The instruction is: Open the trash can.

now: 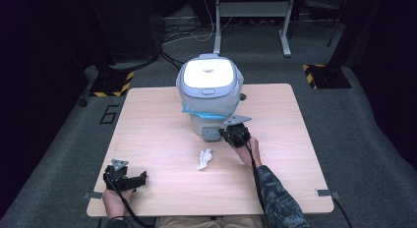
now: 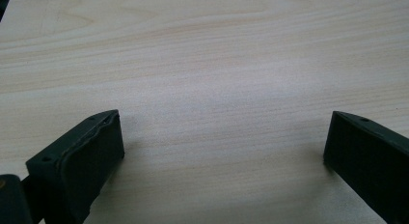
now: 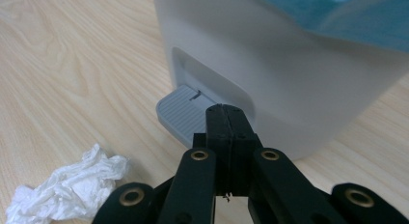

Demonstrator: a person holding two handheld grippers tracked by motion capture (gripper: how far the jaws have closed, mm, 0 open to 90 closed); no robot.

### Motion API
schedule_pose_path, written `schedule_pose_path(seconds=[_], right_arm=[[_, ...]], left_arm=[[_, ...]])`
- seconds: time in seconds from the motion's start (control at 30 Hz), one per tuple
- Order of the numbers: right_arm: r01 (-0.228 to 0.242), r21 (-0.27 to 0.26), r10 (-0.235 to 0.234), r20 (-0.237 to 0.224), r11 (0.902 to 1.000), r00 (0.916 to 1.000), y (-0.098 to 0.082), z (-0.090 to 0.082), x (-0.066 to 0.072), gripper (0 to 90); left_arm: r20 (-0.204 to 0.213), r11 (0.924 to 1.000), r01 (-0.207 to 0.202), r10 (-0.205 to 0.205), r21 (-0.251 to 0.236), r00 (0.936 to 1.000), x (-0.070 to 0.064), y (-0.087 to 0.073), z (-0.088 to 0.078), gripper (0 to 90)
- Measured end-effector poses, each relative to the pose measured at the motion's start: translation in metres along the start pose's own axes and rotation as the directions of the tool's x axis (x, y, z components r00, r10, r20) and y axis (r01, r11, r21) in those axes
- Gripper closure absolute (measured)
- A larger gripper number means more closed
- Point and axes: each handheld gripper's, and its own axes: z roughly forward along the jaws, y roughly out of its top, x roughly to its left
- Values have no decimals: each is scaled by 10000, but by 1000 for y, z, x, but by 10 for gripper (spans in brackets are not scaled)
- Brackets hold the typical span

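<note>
right gripper (image 3: pixel 226 113) jaws pressed together over the bin's pedal (image 3: pixel 181 113); should be pushed straight down, centred; left gripper (image 2: pixel 222 137) spread, idle

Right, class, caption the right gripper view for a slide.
Shut right tongs over the white plastic pedal bin's grey ribbed pedal.

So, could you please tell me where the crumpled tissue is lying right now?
In the high view, the crumpled tissue lies mid-table, just in front of the pedal bin and left of the right gripper.
</note>
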Motion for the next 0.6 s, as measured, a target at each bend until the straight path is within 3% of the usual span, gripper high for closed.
schedule_pose_path(seconds=[0.3,0.6], right_arm=[[292,97,-295,290,9995,9991,-2,20,6,900],[172,178,-179,384,9997,9991,-9,29,9,900]], left_arm=[[-2,10000,-10,10,2,10000,0,0,0,1],[-6,10000,-13,13,0,10000,0,0,0,1]])
